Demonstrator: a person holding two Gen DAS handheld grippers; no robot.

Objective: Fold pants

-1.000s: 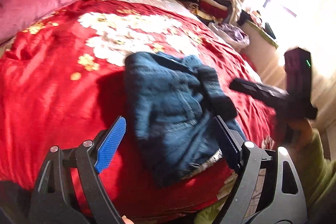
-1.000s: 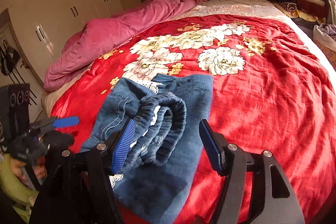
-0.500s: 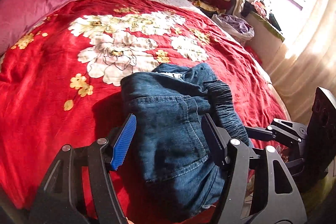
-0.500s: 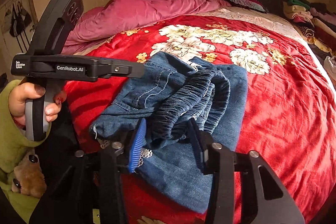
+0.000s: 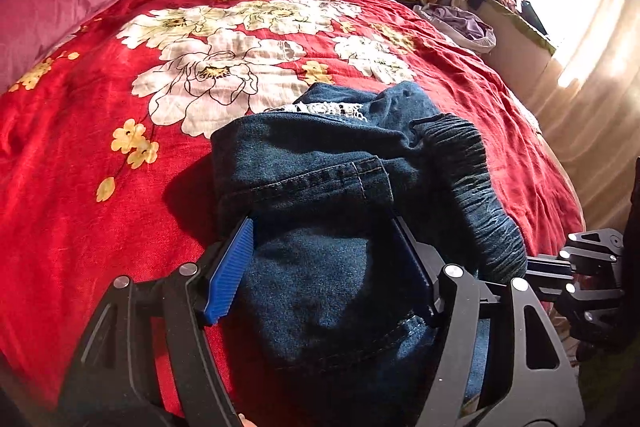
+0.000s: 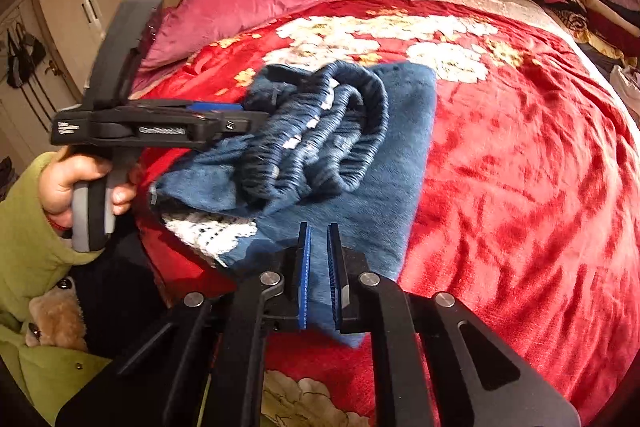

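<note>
Grasping step: the right gripper (image 6: 318,267), just closing, pinches the jeans (image 6: 360,187) at lower centre, while the left gripper (image 5: 324,259) straddles denim unclamped; next, lift and fold.

tongs (image 6: 320,275): black frame, silver screws, ribbed blue pads (image 5: 230,273) | sleeve (image 6: 28,239): olive green | wristband: red

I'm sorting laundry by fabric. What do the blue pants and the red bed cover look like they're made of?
The pants look like denim: dark blue, matte, with contrast topstitching, a gathered ribbed waistband and some white lace trim. The bed cover looks like a plush fleece or velvety blanket: red with a soft sheen and printed flowers, though the fibre itself cannot be told.
</note>
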